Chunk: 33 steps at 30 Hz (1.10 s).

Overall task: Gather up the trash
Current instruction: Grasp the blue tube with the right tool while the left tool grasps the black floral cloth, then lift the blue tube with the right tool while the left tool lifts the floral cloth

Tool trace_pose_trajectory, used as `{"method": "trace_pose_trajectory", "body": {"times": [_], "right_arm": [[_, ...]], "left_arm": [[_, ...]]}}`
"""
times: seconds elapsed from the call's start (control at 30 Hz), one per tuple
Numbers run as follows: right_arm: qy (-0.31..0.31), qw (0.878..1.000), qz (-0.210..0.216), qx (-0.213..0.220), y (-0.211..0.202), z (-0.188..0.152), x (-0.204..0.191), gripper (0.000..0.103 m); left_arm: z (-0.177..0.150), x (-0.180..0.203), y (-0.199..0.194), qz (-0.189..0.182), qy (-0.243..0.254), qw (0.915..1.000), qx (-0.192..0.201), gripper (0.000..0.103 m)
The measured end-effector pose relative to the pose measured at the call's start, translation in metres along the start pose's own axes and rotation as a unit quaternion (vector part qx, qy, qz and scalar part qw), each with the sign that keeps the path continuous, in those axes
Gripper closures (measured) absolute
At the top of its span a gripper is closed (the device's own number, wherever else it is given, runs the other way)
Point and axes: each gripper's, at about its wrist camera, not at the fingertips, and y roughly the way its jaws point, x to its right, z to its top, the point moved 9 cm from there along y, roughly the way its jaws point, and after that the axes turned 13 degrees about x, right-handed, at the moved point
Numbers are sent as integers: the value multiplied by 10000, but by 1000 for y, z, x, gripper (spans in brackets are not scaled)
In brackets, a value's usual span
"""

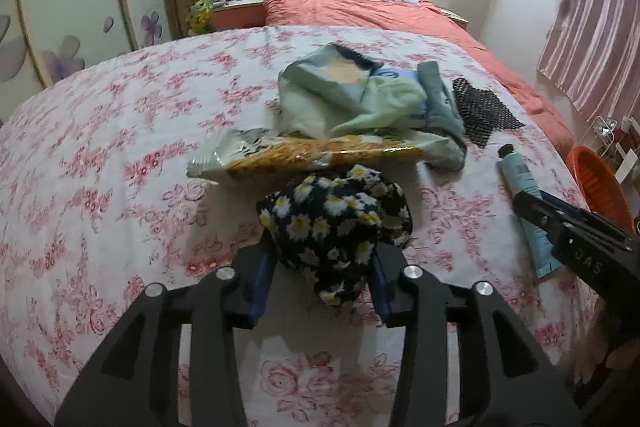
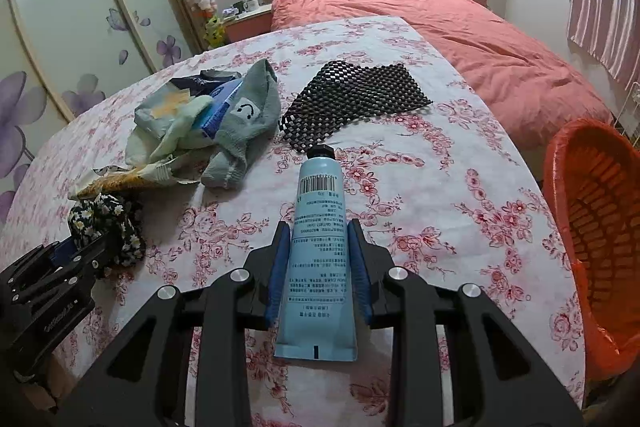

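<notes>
A dark daisy-print cloth (image 1: 340, 219) lies on the floral tablecloth, between the fingers of my left gripper (image 1: 322, 251), which closes around it. It also shows in the right wrist view (image 2: 108, 223). A light blue tube (image 2: 320, 251) with a black cap lies between the blue pads of my right gripper (image 2: 320, 239), which is shut on it. The tube also shows in the left wrist view (image 1: 520, 183). A crumpled yellow snack wrapper (image 1: 304, 155) lies just beyond the daisy cloth.
A pile of green socks and packaging (image 2: 216, 111) and a black mesh mat (image 2: 352, 99) lie further back on the table. An orange basket (image 2: 592, 227) stands off the table's right edge. A bed (image 2: 460, 27) lies behind.
</notes>
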Motion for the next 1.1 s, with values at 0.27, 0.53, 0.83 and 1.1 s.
{"method": "trace_pose_trajectory", "body": {"times": [0.27, 0.53, 0.83, 1.1], "right_arm": [[-198, 9997, -159, -27, 1, -2, -4, 72], [-307, 9992, -259, -43, 3, -3, -8, 71], [-158, 9997, -172, -26, 3, -3, -4, 71], [-124, 9998, -145, -24, 4, -3, -3, 71]], "left_arm": [[-1, -1, 2, -49, -115, 9999, -23, 60], [-1, -5, 1, -159, -290, 9995, 3, 59], [-1, -5, 0, -238, -367, 9990, 11, 56], [-1, -7, -1, -307, -474, 9984, 26, 56]]}}
